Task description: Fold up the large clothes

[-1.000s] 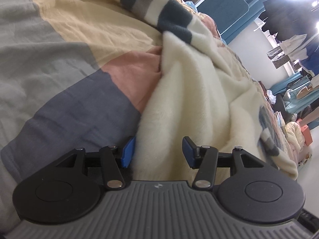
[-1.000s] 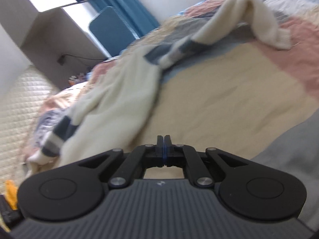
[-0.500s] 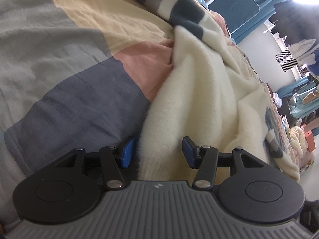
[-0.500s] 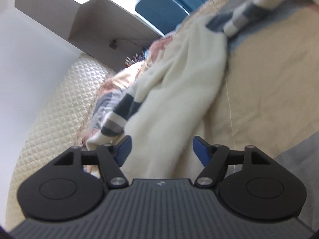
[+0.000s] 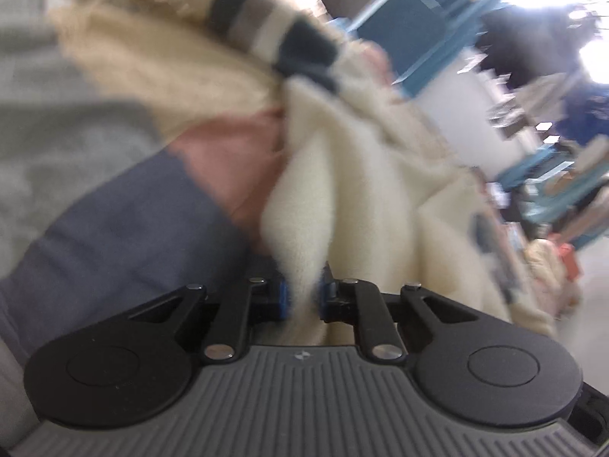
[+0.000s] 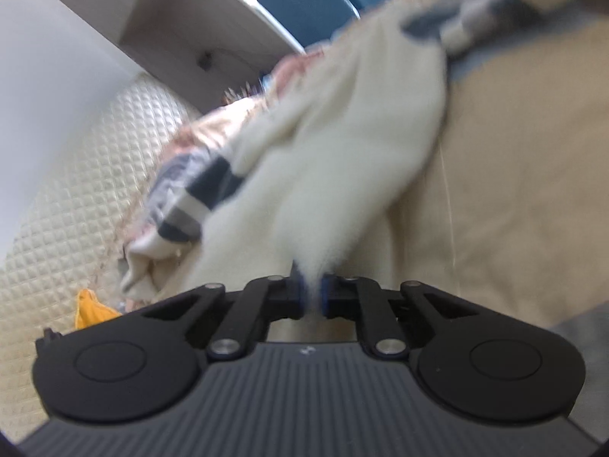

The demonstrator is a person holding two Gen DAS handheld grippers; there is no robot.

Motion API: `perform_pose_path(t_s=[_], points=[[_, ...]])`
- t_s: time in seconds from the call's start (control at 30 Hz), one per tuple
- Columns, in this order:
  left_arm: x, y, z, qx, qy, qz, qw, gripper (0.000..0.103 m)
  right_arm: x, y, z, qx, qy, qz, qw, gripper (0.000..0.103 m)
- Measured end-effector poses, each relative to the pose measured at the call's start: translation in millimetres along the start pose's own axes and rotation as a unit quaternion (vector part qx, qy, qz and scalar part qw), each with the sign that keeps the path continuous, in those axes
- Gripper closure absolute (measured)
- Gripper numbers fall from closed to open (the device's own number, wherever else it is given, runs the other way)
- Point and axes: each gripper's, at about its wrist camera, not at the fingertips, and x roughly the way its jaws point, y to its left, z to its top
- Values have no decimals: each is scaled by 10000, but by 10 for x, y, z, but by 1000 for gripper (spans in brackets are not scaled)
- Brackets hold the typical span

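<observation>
A fluffy cream sweater (image 5: pixel 342 190) with dark and grey striped bands (image 5: pixel 274 34) lies rumpled on a patchwork bedspread (image 5: pixel 114 228). My left gripper (image 5: pixel 302 297) is closing its jaws, and a ridge of the cream fabric is pinched between the blue pads. In the right wrist view the same sweater (image 6: pixel 342 133) runs away from me, with a striped cuff (image 6: pixel 190 190) to the left. My right gripper (image 6: pixel 311 293) is shut on another tuft of its edge. Both views are blurred by motion.
The bedspread (image 6: pixel 514 171) spreads tan to the right of the sweater. A quilted headboard (image 6: pixel 76 190) and a white desk (image 6: pixel 190 19) stand at the left. A yellow item (image 6: pixel 91 308) lies by the headboard. A blue chair (image 5: pixel 403 38) and hanging clothes (image 5: pixel 533 38) stand beyond the bed.
Both grippers stood open around the sweater's edge half a second ago and have since closed on the cream fabric. The fabric now bunches up at each pair of pads.
</observation>
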Motion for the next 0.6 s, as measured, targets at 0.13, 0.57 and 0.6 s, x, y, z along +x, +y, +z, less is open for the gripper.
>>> perform_pose_path(t_s=[0.13,0.57,0.6], points=[[-408,-120,177,-5,-293,-511,9983,88,-475,63,136,-200,-382,35,9991,93],[-1229,152,439,-137,290,-185,9993,88,-1188,-105,39,-404,-517,-950,9933,93],[-1169,166,420,-126,440,-6,9990,88,-1114,-164,10,-328,-332,-1126,9925,93]])
